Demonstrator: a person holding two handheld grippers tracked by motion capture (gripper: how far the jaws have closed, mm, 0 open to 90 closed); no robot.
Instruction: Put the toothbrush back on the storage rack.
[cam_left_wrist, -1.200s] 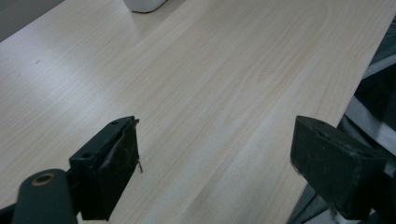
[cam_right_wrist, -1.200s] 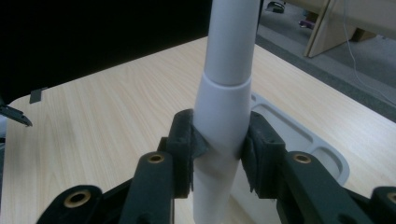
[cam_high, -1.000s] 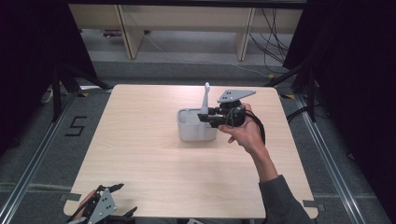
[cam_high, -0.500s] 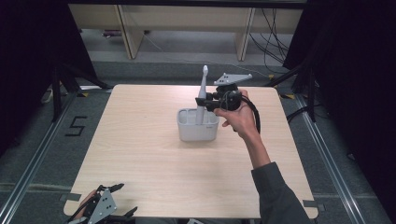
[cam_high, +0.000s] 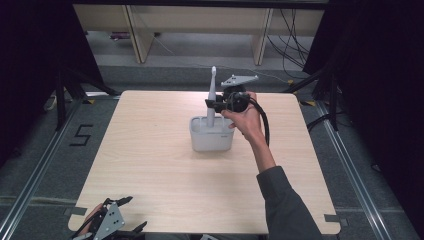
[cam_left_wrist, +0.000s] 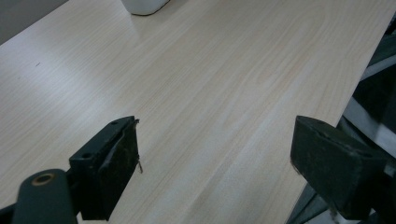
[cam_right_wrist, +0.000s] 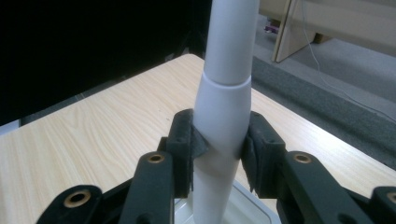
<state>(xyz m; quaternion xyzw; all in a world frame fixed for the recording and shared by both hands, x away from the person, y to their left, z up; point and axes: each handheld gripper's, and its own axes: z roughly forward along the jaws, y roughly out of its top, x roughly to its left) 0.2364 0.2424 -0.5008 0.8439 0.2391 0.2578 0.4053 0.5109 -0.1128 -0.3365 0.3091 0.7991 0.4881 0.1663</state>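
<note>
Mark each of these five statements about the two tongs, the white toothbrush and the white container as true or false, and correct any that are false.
1. The right tongs are shut on the toothbrush. True.
2. The toothbrush lies flat on the table. False: it stands nearly upright, its lower end down in the white container.
3. The left tongs are open and hold nothing. True.
4. The left tongs hover right over the container. False: in the high view they sit at the near left corner of the table, well apart from it.
5. The container sits at the table's far left corner. False: it stands near the middle, toward the far side.
</note>
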